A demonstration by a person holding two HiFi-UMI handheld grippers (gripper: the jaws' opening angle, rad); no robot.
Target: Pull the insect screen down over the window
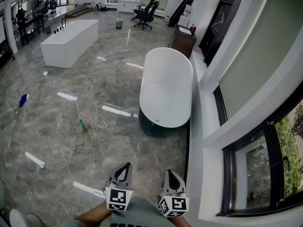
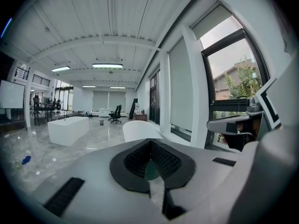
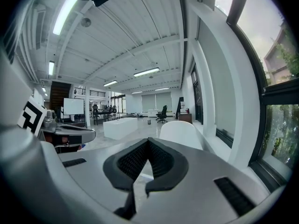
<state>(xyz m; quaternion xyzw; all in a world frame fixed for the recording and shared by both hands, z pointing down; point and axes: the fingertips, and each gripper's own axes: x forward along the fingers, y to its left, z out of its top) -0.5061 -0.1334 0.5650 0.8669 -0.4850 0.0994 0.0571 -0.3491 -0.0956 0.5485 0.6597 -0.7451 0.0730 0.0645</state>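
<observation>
Window (image 1: 265,174) is recorded at the right edge of the head view, black-framed, with greenery seen through its glass; whether the insect screen is drawn over any part of it cannot be told. The neighbouring bay further along the wall is covered by a pale grey-green panel (image 1: 255,56). The left gripper (image 1: 124,170) and the right gripper (image 1: 171,175) are held side by side at the bottom of the head view, over the floor (image 1: 61,136), left of the window and apart from it. In the left gripper view the fingers (image 2: 166,160) are seen fully closed on each other, with nothing between them. In the right gripper view the fingers (image 3: 133,161) are likewise pressed together and nothing is held. The floor is of polished grey marble, with a green bottle (image 1: 83,126) and a small blue item (image 1: 22,100) lying on it. An oval white bathtub (image 1: 165,86) is placed beside the white window ledge (image 1: 199,122), a rectangular white tub (image 1: 70,41) stands well apart from it, and office chairs (image 1: 146,13) are noted at the far end.
</observation>
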